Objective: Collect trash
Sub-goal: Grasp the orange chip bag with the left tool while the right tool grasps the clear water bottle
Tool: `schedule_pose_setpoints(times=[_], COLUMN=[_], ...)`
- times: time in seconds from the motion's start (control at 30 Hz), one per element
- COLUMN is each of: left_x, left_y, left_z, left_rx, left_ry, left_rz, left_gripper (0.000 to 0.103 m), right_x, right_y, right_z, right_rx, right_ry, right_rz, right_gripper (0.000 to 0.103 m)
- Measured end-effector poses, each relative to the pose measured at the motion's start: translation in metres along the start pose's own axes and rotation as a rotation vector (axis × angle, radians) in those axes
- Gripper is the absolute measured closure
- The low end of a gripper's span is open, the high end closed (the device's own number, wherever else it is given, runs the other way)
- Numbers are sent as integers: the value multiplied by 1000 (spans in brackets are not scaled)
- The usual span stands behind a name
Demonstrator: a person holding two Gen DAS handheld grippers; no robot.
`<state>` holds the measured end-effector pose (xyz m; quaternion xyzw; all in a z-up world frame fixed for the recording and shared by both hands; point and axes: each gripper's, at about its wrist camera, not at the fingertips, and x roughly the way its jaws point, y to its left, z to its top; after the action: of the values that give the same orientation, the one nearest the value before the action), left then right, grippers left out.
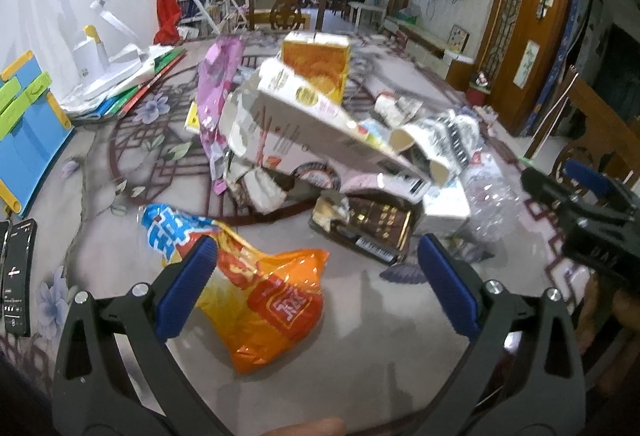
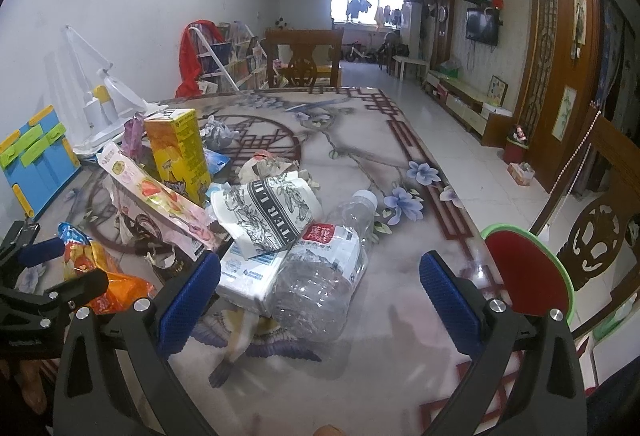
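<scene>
Trash is heaped on the counter (image 2: 400,316): left tool (image 1: 316,264) spread wide, orange snack bag (image 1: 272,300) just ahead, perhaps brushing its left finger; right tool (image 2: 320,280) gapes too, crushed bottle (image 2: 324,276) between its fingers

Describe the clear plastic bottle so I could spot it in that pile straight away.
Look at the trash heap on the flower-patterned table. At the heap's near right edge, closest to the right gripper, the bottle lies on its side against a white tissue pack. It is the only see-through item, crumpled, with a white cap and red-marked label.
</scene>
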<state>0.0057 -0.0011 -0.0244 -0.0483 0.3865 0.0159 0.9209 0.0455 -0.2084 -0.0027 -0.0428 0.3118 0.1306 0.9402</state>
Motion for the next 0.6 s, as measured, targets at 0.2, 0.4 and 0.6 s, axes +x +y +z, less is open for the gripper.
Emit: schedule_pose_setpoints(times=[0.2, 0.4, 0.6], left_x=[14, 7, -7], left_y=[7, 7, 23], left_z=[-7, -6, -4], left_rx=[-2, 9, -94], left_ry=[77, 31, 14], left_rz=[39, 116, 155], left_gripper=[5, 5, 5], right_x=[14, 25, 35], right_y=[-8, -16, -16], right_z=[-3, -5, -5], right_rx=[24, 48, 48], right_ry=[62, 101, 135], right_rz=[-3, 1, 13], right_gripper=[7, 7, 7])
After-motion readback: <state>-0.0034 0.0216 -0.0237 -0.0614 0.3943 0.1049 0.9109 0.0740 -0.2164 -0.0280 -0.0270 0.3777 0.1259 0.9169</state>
